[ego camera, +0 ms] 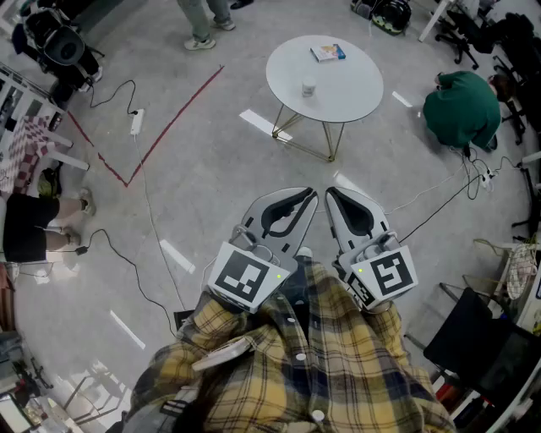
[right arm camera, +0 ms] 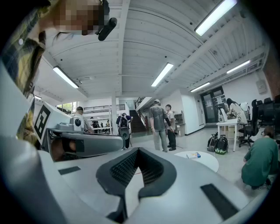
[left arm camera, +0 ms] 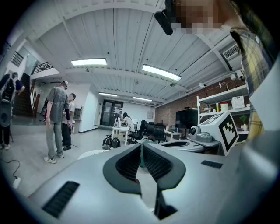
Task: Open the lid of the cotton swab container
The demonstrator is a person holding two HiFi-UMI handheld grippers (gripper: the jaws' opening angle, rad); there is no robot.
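A small white cotton swab container (ego camera: pixel 308 87) stands on the round white table (ego camera: pixel 351 97) far ahead of me on the floor, with a blue and yellow box (ego camera: pixel 328 52) behind it. I hold both grippers close to my chest, well short of the table. The left gripper (ego camera: pixel 310 196) is shut with nothing between its jaws, and so is the right gripper (ego camera: pixel 332 194). The left gripper view shows the shut left gripper (left arm camera: pixel 141 145) and a sliver of table (left arm camera: pixel 92 153). The right gripper view shows the shut right gripper (right arm camera: pixel 138 150), the table (right arm camera: pixel 205 162) and the box (right arm camera: pixel 195 155).
A person in green (ego camera: pixel 461 106) crouches right of the table. Two people (ego camera: pixel 205 24) stand beyond it, and another (ego camera: pixel 30 227) is at the left. Cables, a power strip (ego camera: pixel 135 121) and a red tape line (ego camera: pixel 173 118) lie on the floor. Chairs and bags line the far edge.
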